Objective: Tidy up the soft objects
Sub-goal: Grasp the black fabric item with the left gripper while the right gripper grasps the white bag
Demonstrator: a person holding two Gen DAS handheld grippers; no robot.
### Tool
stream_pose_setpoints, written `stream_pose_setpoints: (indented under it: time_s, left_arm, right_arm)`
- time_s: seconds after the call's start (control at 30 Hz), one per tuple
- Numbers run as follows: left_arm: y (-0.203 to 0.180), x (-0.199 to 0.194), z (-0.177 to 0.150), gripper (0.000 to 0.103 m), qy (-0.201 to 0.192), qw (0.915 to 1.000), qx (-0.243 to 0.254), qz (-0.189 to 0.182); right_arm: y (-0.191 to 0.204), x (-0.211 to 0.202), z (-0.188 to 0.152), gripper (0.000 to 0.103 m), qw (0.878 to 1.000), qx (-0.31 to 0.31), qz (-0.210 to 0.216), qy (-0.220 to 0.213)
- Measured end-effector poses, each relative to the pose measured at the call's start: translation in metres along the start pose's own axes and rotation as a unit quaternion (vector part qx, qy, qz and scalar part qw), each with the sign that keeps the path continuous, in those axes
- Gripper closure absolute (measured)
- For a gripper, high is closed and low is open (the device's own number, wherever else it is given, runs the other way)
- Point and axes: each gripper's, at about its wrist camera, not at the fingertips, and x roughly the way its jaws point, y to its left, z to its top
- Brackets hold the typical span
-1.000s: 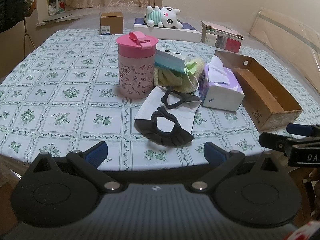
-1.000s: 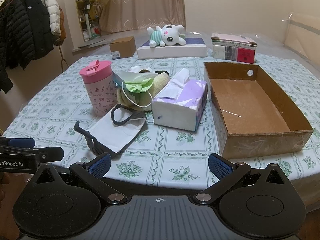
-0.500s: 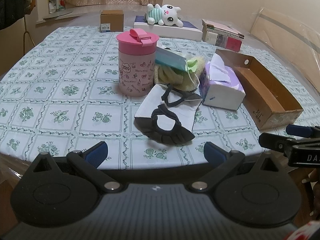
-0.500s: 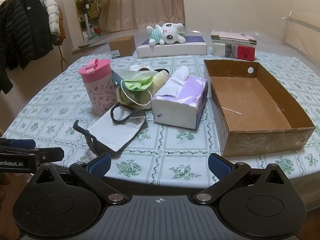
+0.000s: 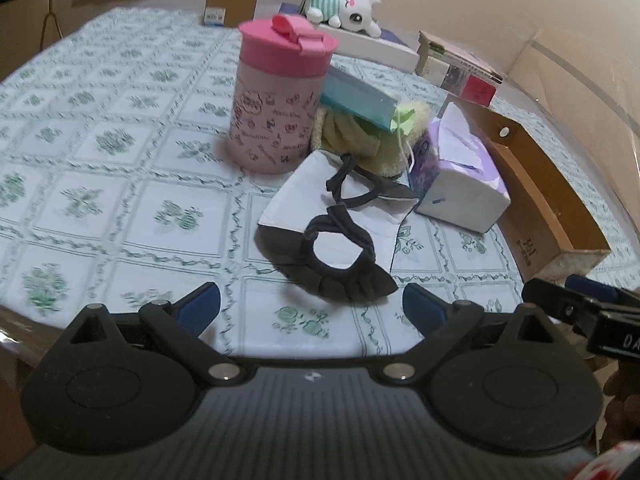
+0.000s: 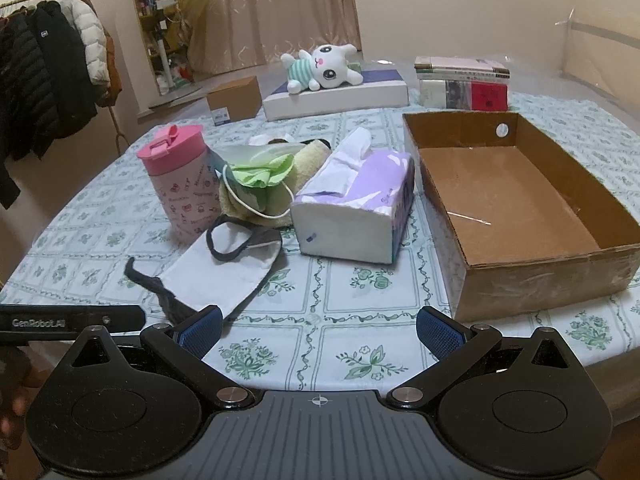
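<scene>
A black and white cloth face mask lies flat on the patterned tablecloth, its dark ear loops curled on top. Behind it a yellow-green towel is heaped with a blue packet and a green mask on it. A purple tissue pack sits beside an empty cardboard box. A white plush rabbit rests on a flat box at the back. My left gripper is open just before the face mask. My right gripper is open and holds nothing.
A pink lidded cup stands left of the towel. Stacked books and a small brown carton line the far edge. Coats hang on a rack to the left. The near table edge runs under both grippers.
Both grippers have moved forward over the near table edge toward the objects, the left one closing in on the face mask. Nothing on the table has shifted.
</scene>
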Motion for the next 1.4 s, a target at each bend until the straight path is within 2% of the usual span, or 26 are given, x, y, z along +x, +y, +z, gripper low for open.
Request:
stream_pose_setpoints:
  time_s: [0.1, 0.3, 0.4, 0.5, 0.57, 0.6, 0.67, 0.7, 0.77, 0.83, 1.07, 1.27, 1.3, 1.4]
  left_arm:
    - [-0.002, 0.018, 0.003, 0.006, 0.003, 1.0000, -0.003, -0.008]
    - [-0.013, 0.051, 0.006, 0.007, 0.011, 0.9996, 0.026, -0.005]
    - [-0.017, 0.064, 0.007, 0.013, 0.012, 0.9991, 0.041, 0.002]
    - [-0.021, 0.068, 0.007, 0.025, 0.007, 0.9981, 0.061, 0.012]
    - [-0.022, 0.069, 0.008, 0.042, 0.007, 0.9970, 0.075, 0.017]
    - [-0.022, 0.068, 0.008, 0.047, 0.006, 0.9966, 0.080, 0.019]
    - [-0.021, 0.067, 0.009, 0.067, 0.004, 0.9956, 0.091, 0.021]
    - [-0.020, 0.066, 0.010, 0.070, 0.004, 0.9954, 0.093, 0.023]
    - [-0.016, 0.062, 0.012, 0.086, 0.004, 0.9953, 0.095, 0.022]
    - [-0.012, 0.055, 0.015, 0.093, 0.000, 0.9953, 0.094, 0.023]
    - [0.008, 0.020, 0.034, 0.097, -0.040, 0.9949, 0.088, 0.029]
    - [0.025, -0.006, 0.052, 0.097, -0.067, 0.9948, 0.072, 0.025]
    - [0.028, -0.009, 0.053, 0.097, -0.069, 0.9949, 0.070, 0.024]
    - [0.034, -0.012, 0.058, 0.097, -0.073, 0.9952, 0.062, 0.021]
  right_arm:
    - [-0.003, 0.009, 0.001, 0.001, 1.000, -0.001, -0.001, 0.002]
    - [-0.007, 0.026, 0.004, 0.001, 1.000, -0.009, -0.001, 0.004]
    - [-0.008, 0.034, 0.005, 0.001, 1.000, -0.014, 0.000, 0.008]
    - [-0.007, 0.040, 0.004, 0.001, 1.000, -0.020, 0.002, 0.011]
    - [-0.006, 0.042, 0.004, 0.001, 1.000, -0.021, 0.003, 0.013]
    - [-0.006, 0.043, 0.004, 0.001, 1.000, -0.020, 0.005, 0.013]
    - [-0.005, 0.044, 0.004, 0.001, 1.000, -0.020, 0.007, 0.013]
    - [-0.005, 0.044, 0.005, 0.001, 1.000, -0.020, 0.008, 0.012]
    - [-0.004, 0.043, 0.006, 0.001, 1.000, -0.020, 0.009, 0.009]
    - [-0.002, 0.040, 0.007, 0.001, 1.000, -0.020, 0.011, 0.005]
    - [0.011, 0.035, 0.017, 0.001, 0.999, -0.038, 0.023, -0.009]
    - [0.035, 0.050, 0.042, 0.001, 0.994, -0.099, 0.044, -0.033]
    - [0.039, 0.055, 0.047, 0.002, 0.992, -0.110, 0.047, -0.036]
    - [0.049, 0.072, 0.067, 0.016, 0.989, -0.132, 0.062, -0.041]
